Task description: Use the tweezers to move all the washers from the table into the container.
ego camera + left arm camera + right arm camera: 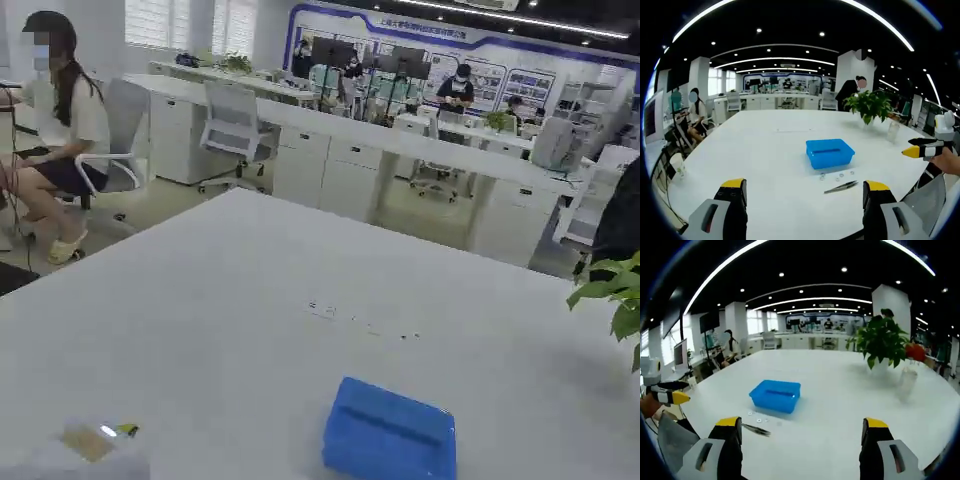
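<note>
**Left tongs** (804,186): jaws wide apart, nothing between them. Held back at the near edge of the surface (765,150), probably to line up a first reach.

**Right tongs** (800,422): jaws likewise spread and empty, level with the left pair. It looks like neither has started work.

**Tweezers** (841,187): one slim, dark metal pair lying flat on the surface, nearest of the task's things. They are untouched and well apart from both tongs. They sit just beside the washers, so little travel is needed once they are picked up.

**Washers** (837,175): a small loose scatter of pale, flat rings on the surface, between the tweezers and the container. They are too small to count surely. They are thin and low, and likely fiddly to pinch.

**Container** (830,152): a blue, open-topped rectangular tray, standing upright just behind the washers. No washer can be made out inside it. It is placed for a short carry.

**Potted plant** (870,105): green and leafy, at the far side of the surface, clear of the work.

**Seated person** (60,120): on an office chair beyond the surface, not involved in the work.
</note>
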The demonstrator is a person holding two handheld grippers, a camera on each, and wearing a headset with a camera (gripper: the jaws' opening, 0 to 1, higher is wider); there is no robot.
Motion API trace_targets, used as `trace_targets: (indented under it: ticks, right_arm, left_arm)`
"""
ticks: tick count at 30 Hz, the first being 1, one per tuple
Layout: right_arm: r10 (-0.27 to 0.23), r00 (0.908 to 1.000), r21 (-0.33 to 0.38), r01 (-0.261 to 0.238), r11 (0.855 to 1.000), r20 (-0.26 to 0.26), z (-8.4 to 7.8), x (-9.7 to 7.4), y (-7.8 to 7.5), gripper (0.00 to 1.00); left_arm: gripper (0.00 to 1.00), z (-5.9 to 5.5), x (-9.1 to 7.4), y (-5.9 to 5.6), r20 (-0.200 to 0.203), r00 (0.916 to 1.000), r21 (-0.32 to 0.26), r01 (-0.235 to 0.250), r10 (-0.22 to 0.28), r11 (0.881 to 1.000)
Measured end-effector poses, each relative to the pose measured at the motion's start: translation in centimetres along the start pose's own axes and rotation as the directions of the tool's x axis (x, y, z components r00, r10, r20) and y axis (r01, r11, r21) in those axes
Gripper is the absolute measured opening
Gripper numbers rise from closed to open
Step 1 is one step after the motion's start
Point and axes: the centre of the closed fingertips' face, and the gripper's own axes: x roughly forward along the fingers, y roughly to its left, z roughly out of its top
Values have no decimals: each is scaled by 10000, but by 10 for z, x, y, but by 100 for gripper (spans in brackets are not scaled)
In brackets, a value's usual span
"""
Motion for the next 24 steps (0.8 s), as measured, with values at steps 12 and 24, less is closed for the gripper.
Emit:
trace_targets:
  ticks: [12,24]
  right_arm:
    - [10,10000,-51,-10,10000,-45,0,1,0,99]
    - [97,9999,-91,-98,9999,-99,2,4,2,99]
  left_arm:
    - [99,-2,0,1,-6,10000,-118,15,-15,9999]
    - [99,-3,0,3,-27,10000,-203,9,-10,9998]
